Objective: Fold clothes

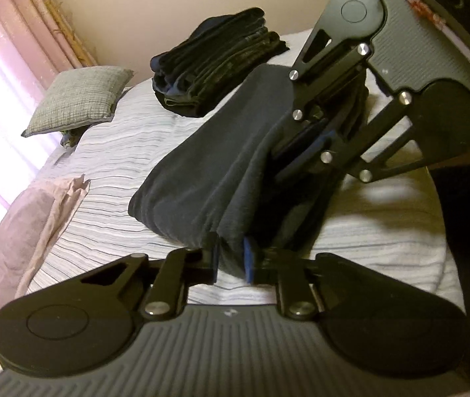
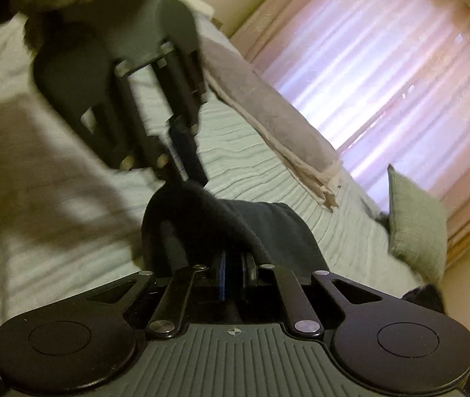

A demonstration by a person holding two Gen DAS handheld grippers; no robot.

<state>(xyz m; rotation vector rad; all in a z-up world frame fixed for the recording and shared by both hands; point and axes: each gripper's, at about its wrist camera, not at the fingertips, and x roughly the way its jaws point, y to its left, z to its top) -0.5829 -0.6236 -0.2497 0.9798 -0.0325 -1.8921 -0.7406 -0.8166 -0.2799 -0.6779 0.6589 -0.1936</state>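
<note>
A dark grey folded garment (image 1: pixel 208 165) lies lifted over the striped bedspread (image 1: pixel 109 165). My left gripper (image 1: pixel 231 258) is shut on its near edge. My right gripper (image 1: pixel 304 139) comes in from the upper right and is shut on the garment's far side. In the right wrist view the right gripper (image 2: pixel 235 278) pinches the same dark garment (image 2: pixel 208 225), and the left gripper (image 2: pixel 182 152) shows blurred beyond it, holding the other end. A stack of folded dark clothes (image 1: pixel 218 66) sits further back on the bed.
A grey cushion (image 1: pixel 79 99) lies at the bed's far left edge, also in the right wrist view (image 2: pixel 416 225). A pink-beige folded blanket (image 1: pixel 36 211) lies along the left side. Pink curtains (image 2: pixel 383 66) cover the window beside the bed.
</note>
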